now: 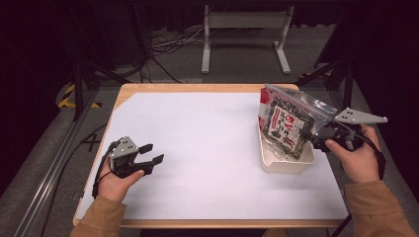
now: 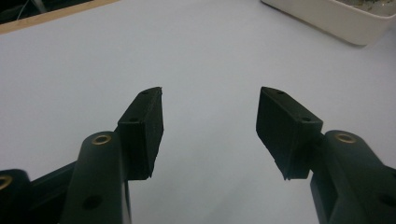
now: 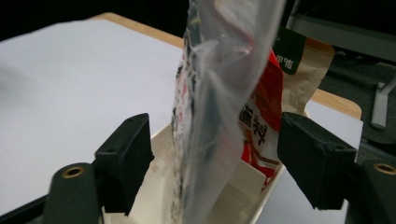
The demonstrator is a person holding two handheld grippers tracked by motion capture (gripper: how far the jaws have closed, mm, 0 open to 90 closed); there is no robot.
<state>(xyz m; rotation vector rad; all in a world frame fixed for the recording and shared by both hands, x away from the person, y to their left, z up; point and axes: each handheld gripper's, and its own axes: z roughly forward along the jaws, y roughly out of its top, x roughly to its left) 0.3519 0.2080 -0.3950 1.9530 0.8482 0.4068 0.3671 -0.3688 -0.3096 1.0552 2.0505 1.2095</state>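
Note:
A clear snack bag (image 1: 284,126) with a black, white and red print stands tilted in a white tray (image 1: 286,165) at the right of the table. My right gripper (image 1: 309,138) reaches the bag's lower right edge from the right. In the right gripper view the bag (image 3: 219,93) hangs between the spread jaws of this gripper (image 3: 215,154), and neither pad presses on it; the tray (image 3: 154,186) lies below. My left gripper (image 1: 152,154) rests open near the front left of the table, with nothing between its jaws (image 2: 210,126).
A white sheet (image 1: 197,138) covers the wooden table. The tray's corner (image 2: 336,16) shows far off in the left gripper view. Behind the table stand a grey metal frame (image 1: 244,34) and floor cables (image 1: 168,44). An aluminium rail (image 1: 54,168) runs along the left.

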